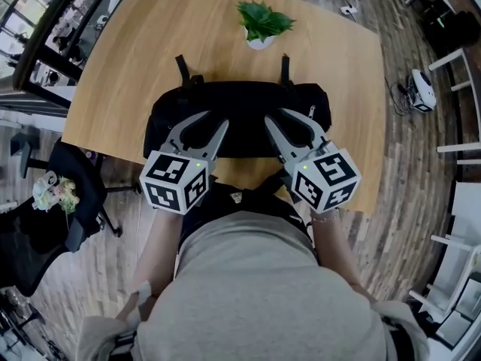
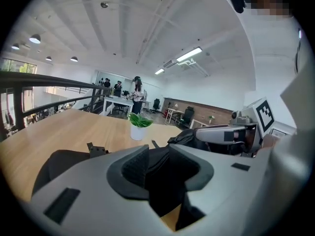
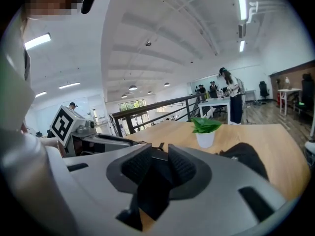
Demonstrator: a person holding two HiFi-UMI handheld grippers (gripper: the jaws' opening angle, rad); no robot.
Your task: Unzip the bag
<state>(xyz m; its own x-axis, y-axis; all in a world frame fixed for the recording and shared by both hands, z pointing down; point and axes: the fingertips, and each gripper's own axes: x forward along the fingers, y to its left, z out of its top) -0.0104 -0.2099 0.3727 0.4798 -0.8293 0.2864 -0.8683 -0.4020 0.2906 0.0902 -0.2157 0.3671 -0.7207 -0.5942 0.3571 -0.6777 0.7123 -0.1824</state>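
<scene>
The bag [image 1: 240,104] is black woven cloth, matt, with flat webbing straps [image 1: 183,70]. The table [image 1: 150,43] is pale wood, smooth, with fine grain and a soft satin sheen. The plant pot [image 1: 260,43] is white and smooth; its leaves [image 1: 264,19] look slightly glossy. The left gripper [image 1: 215,120] and right gripper [image 1: 276,116] are matt grey plastic with black, ribbed, rubbery-looking pads [image 2: 135,166]. The floor [image 1: 391,201] is mottled wood plank.

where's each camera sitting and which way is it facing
Head view: on the person's head, looking steeply down at the bag on the table; shows torso, left gripper, right gripper.
Left gripper view: rides that gripper, looks along its open jaws over the bag; right gripper at right.
Right gripper view: mirrored, jaws open, left gripper at left.
Shared: all three show the potted plant.
</scene>
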